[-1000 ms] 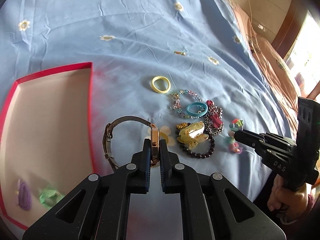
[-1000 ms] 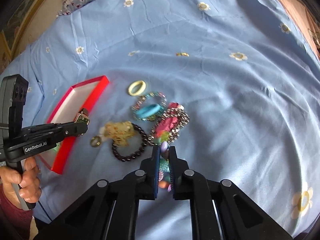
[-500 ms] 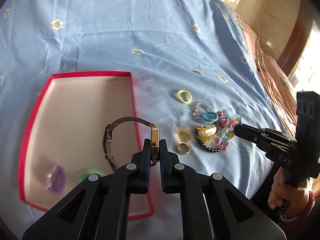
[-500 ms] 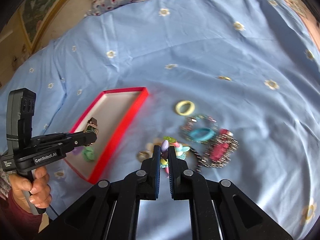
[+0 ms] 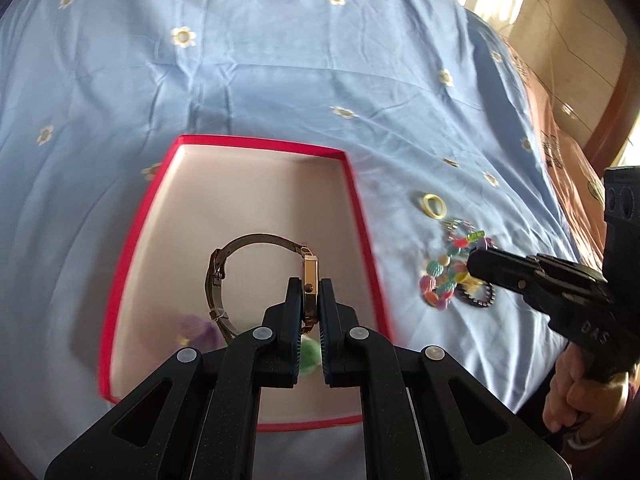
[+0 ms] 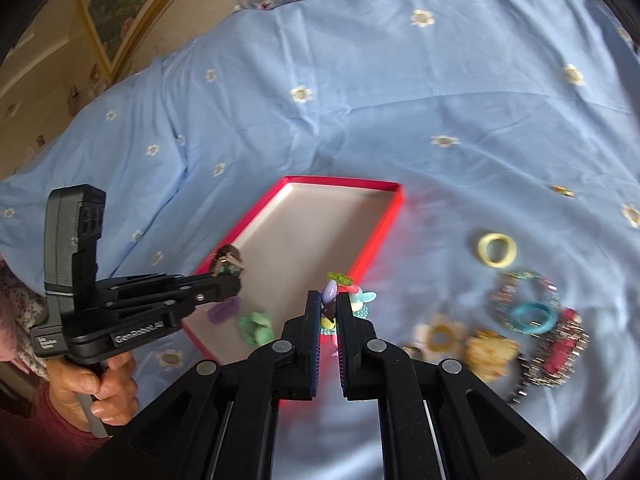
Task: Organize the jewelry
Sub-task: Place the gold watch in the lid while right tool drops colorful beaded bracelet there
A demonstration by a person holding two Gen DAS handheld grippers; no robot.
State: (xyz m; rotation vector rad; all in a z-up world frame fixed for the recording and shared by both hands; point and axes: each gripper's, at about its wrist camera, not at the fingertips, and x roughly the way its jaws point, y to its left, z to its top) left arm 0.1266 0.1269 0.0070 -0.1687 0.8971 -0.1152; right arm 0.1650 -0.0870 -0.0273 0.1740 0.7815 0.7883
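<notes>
While the left hand-held gripper (image 5: 310, 300), angled downward, pinches the watch (image 5: 309, 287) above the red box (image 5: 362, 216), the right hand-held gripper (image 6: 329, 307) clamps a colourful bead bracelet (image 6: 340, 280) just beside the box's rim

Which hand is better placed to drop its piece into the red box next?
Left. The left gripper already holds the watch over the red box; the right gripper's beaded bracelet hangs outside its rim.

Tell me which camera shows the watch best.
The left wrist view: the watch sits clamped side-on in the left gripper, its strap loop fully visible above the red box. The right wrist view catches only a small, partly hidden bit at the gripper's tip.
</notes>
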